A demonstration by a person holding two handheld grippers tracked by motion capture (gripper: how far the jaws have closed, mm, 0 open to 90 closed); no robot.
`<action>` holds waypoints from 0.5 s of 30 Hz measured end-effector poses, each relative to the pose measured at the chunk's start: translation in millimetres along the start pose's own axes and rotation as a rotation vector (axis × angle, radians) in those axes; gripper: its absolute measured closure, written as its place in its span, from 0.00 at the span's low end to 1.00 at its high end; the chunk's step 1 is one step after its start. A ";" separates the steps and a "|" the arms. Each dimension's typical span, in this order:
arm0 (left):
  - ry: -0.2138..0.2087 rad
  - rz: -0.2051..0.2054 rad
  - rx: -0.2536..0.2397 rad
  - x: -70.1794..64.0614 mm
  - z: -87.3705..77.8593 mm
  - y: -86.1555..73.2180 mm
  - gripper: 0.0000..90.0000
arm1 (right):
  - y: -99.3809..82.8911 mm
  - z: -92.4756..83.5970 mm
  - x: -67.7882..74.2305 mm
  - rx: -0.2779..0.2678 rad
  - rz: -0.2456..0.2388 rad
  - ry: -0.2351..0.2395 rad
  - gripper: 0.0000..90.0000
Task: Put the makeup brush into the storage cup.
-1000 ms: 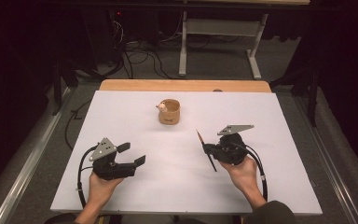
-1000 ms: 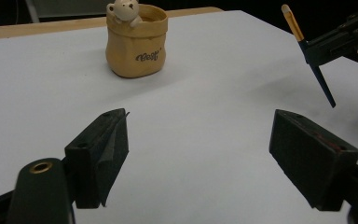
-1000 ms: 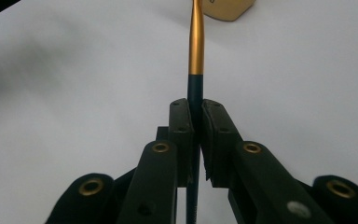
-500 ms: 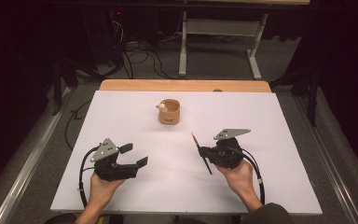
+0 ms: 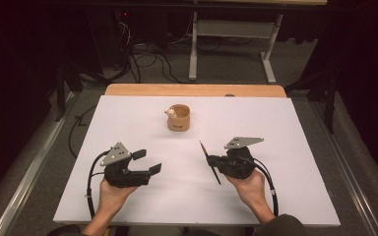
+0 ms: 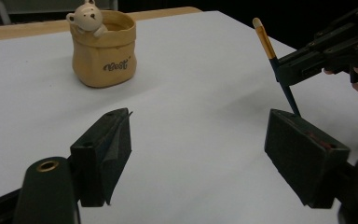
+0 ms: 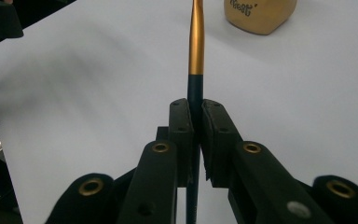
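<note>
High view has your right tongs (image 5: 215,163) clamped on a thin brush (image 5: 209,161), near right of the desk (image 5: 285,132). That brush pokes out both sides of the jaws, tilted, one end aimed far-left toward the pot (image 5: 178,117), the other slanting back toward you. Right gripper view shows it best: dark handle squeezed tight between the pads, gold part sticking out ahead. Your left tongs (image 5: 147,161) sit near left, jaws wide apart with nothing between them, just white desk showing in the gap. That tan pot sits far of centre, well apart from both tongs, with a little bear (image 6: 87,17) perched on its rim.
</note>
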State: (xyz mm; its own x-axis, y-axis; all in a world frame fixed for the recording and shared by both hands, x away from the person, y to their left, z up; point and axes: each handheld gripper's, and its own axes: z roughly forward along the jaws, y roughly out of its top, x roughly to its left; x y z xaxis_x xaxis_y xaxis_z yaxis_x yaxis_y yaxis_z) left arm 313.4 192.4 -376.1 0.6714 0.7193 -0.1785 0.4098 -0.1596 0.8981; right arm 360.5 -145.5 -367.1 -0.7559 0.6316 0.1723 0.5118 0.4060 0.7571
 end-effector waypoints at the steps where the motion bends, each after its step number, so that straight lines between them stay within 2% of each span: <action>1: -0.001 0.002 0.004 -0.7 1.4 1.4 0.26 | 0.3 -0.4 0.1 -0.005 -0.001 -0.002 0.95; 15: -0.019 0.017 0.027 -11.5 22.6 22.0 0.30 | 5.1 0.7 6.0 -0.039 -0.034 0.028 0.95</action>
State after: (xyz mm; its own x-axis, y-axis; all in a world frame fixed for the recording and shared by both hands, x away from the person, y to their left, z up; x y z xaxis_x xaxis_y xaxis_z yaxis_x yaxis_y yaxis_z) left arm 328.7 165.3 -363.4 0.6900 0.7033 -0.1710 0.4145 -0.1903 0.8899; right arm 358.9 -139.3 -362.6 -0.7842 0.5986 0.1634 0.4696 0.4004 0.7868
